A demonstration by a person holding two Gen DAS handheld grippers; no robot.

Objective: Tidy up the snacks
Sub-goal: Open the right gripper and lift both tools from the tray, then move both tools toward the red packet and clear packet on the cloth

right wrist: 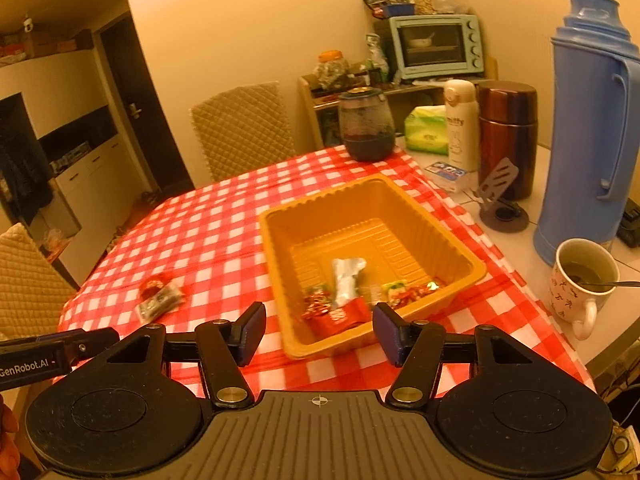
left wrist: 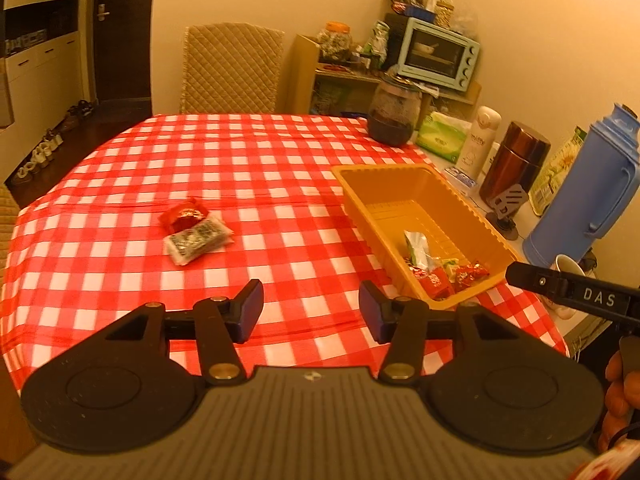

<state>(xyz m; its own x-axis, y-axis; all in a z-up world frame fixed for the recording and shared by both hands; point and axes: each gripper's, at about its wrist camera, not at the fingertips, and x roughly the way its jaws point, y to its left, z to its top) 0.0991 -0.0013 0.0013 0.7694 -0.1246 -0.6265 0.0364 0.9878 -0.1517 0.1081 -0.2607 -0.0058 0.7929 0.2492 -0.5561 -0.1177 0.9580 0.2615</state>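
Left wrist view shows the two snacks not yet sorted, a red packet [left wrist: 185,216] overlapping the back edge of a clear-wrapped bar [left wrist: 199,240], lying on the checked table [left wrist: 248,168] well left of the yellow tray [left wrist: 486,222]. Because they touch, a pinch aimed at one could, I judge, drag or flip the other, or catch only a loose edge of crinkly wrapper and drop it on the way across.

Nearer the camera, the left tool [left wrist: 311,311] hangs over bare cloth with its pads spread and nothing between them. If it comes down too flat, the pads may snag the thin cloth and bunch it, shifting both snacks.

Further right, the tray already holds a silver pouch [right wrist: 347,280] and several red and green sweets [right wrist: 404,292] heaped in its near corner. The right tool [right wrist: 319,333], also spread and empty, hovers just before the tray's near rim; a careless pass could clip that light rim and slide or tip the tray.

At the far right a full mug [right wrist: 582,280] with a spoon stands close to the table edge, and a wide swing of the right hand could knock it.
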